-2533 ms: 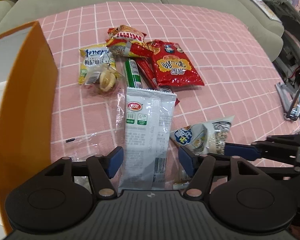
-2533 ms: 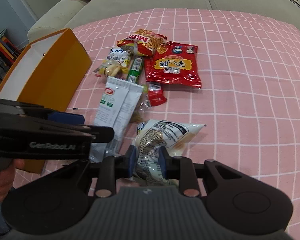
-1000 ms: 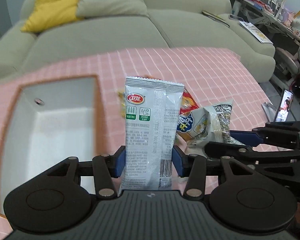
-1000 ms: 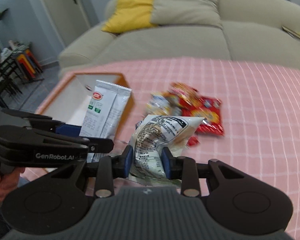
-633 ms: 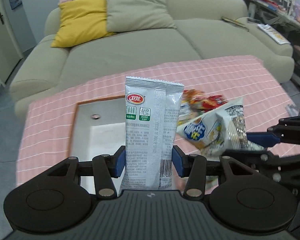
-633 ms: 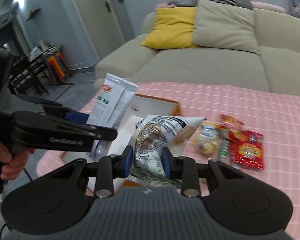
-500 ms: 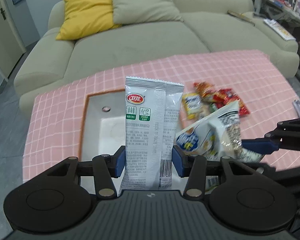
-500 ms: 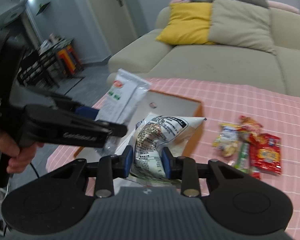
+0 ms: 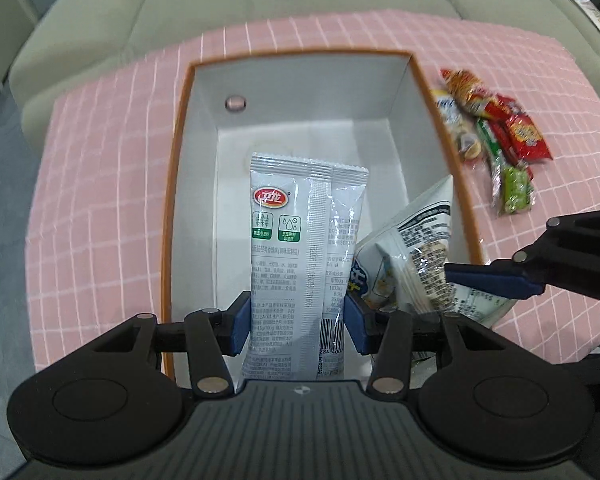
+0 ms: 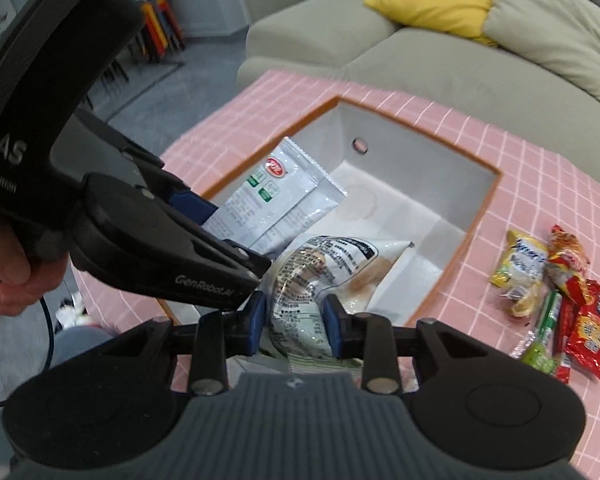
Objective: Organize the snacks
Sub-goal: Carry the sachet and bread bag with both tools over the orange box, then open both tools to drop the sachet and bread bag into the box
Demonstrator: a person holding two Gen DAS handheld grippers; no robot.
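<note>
Pink checked tablecloth (image 9: 100, 184), sofa (image 10: 440, 64) behind. Orange-walled box (image 9: 428, 92), white inside, on cloth. Left gripper (image 9: 296, 322) pinching silver packet (image 9: 300, 248) above box interior; packet's lower end hidden behind gripper body. Right gripper (image 10: 294, 322) pinching crumpled white bag (image 10: 320, 276) over box's near corner; bag print blurred. Loose snack pile (image 10: 556, 300) on cloth just right of box, labels unreadable.

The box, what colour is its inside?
White inside the box, orange outside; clearest in the left wrist view.
</note>
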